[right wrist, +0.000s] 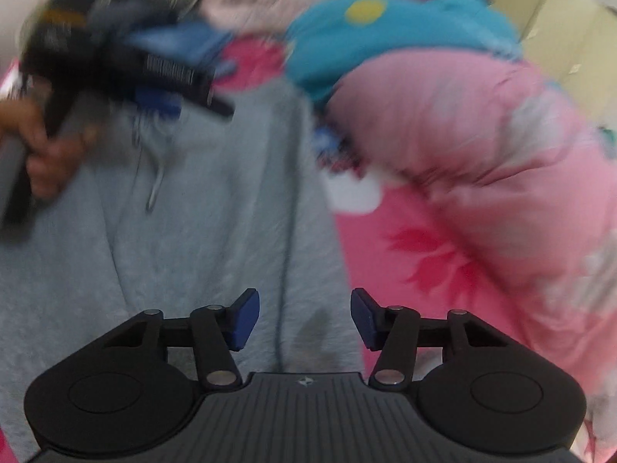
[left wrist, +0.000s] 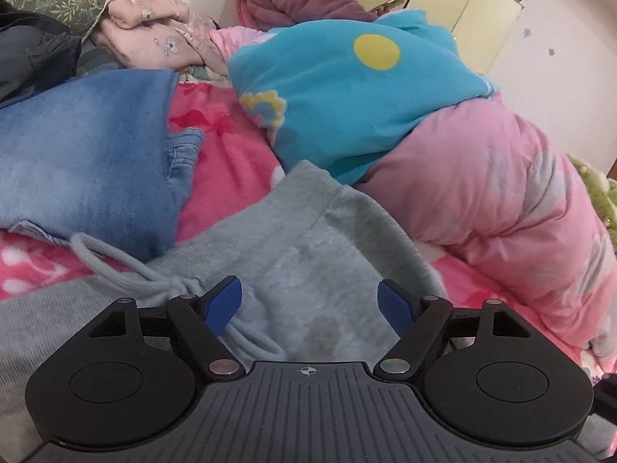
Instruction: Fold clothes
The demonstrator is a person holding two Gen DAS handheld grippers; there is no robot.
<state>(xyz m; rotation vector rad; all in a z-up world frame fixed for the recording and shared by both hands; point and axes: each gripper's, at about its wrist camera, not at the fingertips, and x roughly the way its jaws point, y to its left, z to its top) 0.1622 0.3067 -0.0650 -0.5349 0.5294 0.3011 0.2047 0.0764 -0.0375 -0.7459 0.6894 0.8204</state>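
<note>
On the left of the left wrist view a folded blue garment (left wrist: 88, 154) lies on the pink flowered blanket (left wrist: 227, 162), its lower corner overlapping the grey sweatpants (left wrist: 308, 247), whose drawstring (left wrist: 115, 258) loops out from under it and runs under the near finger. The left gripper (left wrist: 309, 305) hovers just over the waistband end with its jaws spread wide — grey cloth shows between the blue pads (left wrist: 225, 301), but neither pad presses on it. Past the waistband's far edge the blanket runs to a bundled blue and pink quilt (left wrist: 424, 123), which closes off the right side; bare blanket remains only in the strip between garment and quilt. The right wrist view is blurred: at its left a hand (right wrist: 42, 154) grips the other tool's handle, tilted down toward the drawstring (right wrist: 156, 177). The right gripper (right wrist: 304, 318) sits over the sweatpants (right wrist: 200, 223) near their right edge, jaws partly apart and gripping nothing, cloth lying below them. To the right the blanket (right wrist: 416, 254) meets the quilt (right wrist: 462, 127).
</note>
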